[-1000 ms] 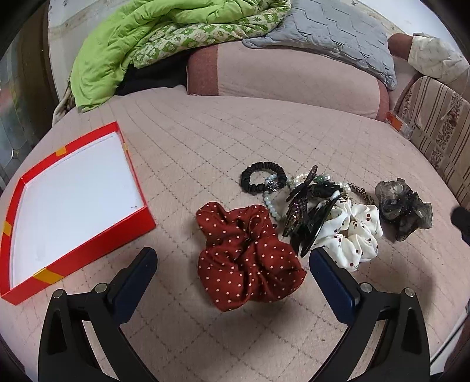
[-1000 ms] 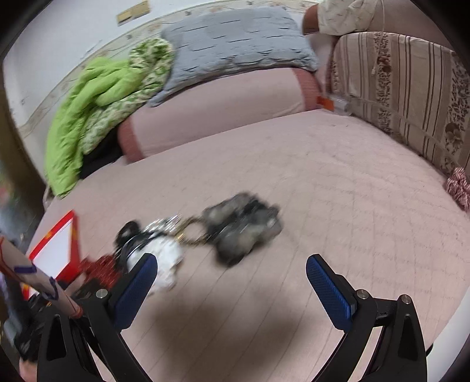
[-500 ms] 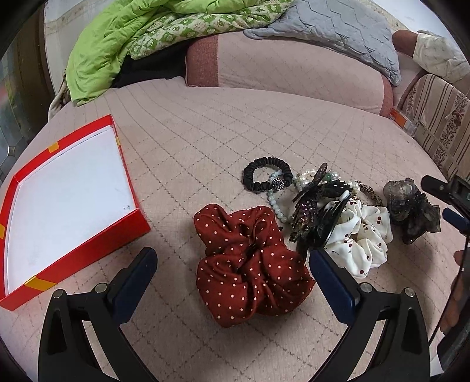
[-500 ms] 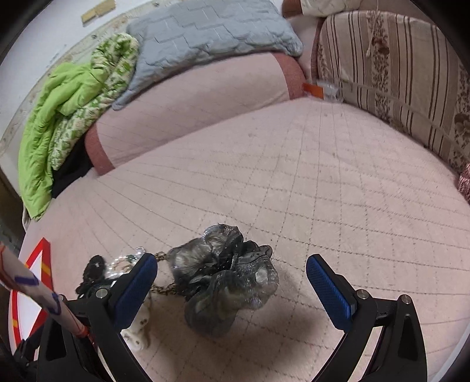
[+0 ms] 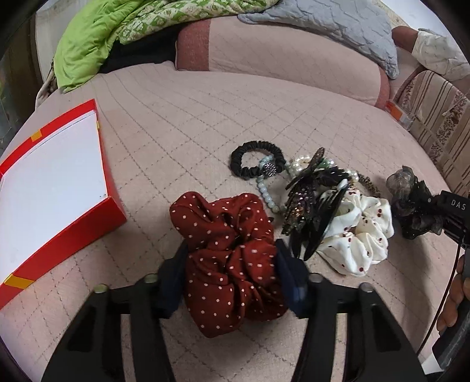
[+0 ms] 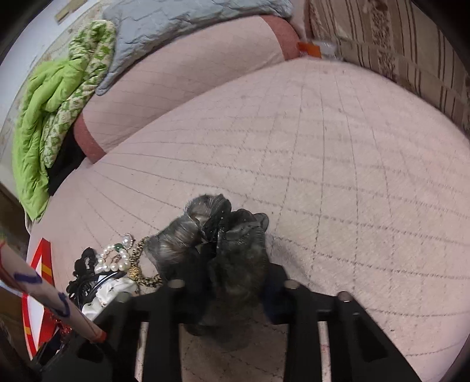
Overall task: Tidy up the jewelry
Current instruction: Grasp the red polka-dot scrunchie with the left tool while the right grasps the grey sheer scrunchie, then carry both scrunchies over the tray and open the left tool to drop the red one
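Observation:
A dark red scrunchie with white dots (image 5: 226, 229) lies on the pink quilted bed, and my left gripper (image 5: 232, 264) is closing, its blue pads pressing the scrunchie's near half from both sides. My right gripper (image 6: 232, 282) is also closing, squeezing a sheer grey-black scrunchie (image 6: 211, 235) between its pads. Between the two lie a white dotted scrunchie (image 5: 361, 232), dark hair clips (image 5: 311, 199), a pale bead bracelet (image 5: 265, 191), a pearl strand (image 6: 114, 261) and a black hair tie (image 5: 255, 147). An open red box (image 5: 76, 223) with a white inside sits at the left.
A pink bolster (image 5: 279, 53) runs along the back of the bed with a green blanket (image 5: 88, 38) and a grey pillow (image 5: 329, 26) on it. A striped upholstered panel (image 5: 440, 111) borders the right side. A person's hand (image 5: 458, 296) shows at the right edge.
Both grippers went from wide open to closed onto fabric: the left on the red dotted scrunchie, the right on the grey-black one. The right gripper moved in and down over its scrunchie.

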The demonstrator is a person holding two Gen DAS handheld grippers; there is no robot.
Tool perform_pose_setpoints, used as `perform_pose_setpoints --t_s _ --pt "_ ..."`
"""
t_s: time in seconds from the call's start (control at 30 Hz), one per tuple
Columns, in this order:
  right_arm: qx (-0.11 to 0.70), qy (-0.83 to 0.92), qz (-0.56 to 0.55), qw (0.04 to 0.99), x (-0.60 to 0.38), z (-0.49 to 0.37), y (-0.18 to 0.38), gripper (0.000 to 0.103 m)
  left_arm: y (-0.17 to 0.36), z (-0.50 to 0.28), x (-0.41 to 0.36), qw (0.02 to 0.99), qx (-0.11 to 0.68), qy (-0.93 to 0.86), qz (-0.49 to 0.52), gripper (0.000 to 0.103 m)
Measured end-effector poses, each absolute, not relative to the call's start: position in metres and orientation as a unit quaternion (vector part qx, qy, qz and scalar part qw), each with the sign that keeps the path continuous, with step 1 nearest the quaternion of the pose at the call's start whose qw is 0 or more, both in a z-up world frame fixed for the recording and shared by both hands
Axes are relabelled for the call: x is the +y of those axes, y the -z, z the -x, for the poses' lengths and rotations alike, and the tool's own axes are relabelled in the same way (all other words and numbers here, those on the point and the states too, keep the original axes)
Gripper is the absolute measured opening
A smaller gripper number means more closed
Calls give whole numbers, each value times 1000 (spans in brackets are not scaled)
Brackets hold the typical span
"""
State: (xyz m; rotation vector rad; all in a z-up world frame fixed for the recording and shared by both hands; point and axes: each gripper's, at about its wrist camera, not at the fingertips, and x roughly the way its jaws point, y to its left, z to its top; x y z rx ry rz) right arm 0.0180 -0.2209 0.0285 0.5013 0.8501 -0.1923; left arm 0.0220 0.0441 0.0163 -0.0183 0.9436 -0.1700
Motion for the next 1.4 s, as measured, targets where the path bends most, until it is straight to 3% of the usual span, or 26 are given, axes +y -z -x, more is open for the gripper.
perform_pose_setpoints --t_s 0.03,0.2,0.63,1.4 --pt "401 91 -238 880 -220 -16 -32 23 -17 -21 44 888 451 85 8 38" --pt "355 82 -234 901 -218 -6 -54 21 -24 -18 46 893 438 100 20 26" --pt "306 24 -195 932 -165 -2 -89 21 -61 -9 73 928 365 77 20 26" --pt "298 -21 -141 944 -78 -21 -98 21 -82 -11 163 939 338 11 62 26"
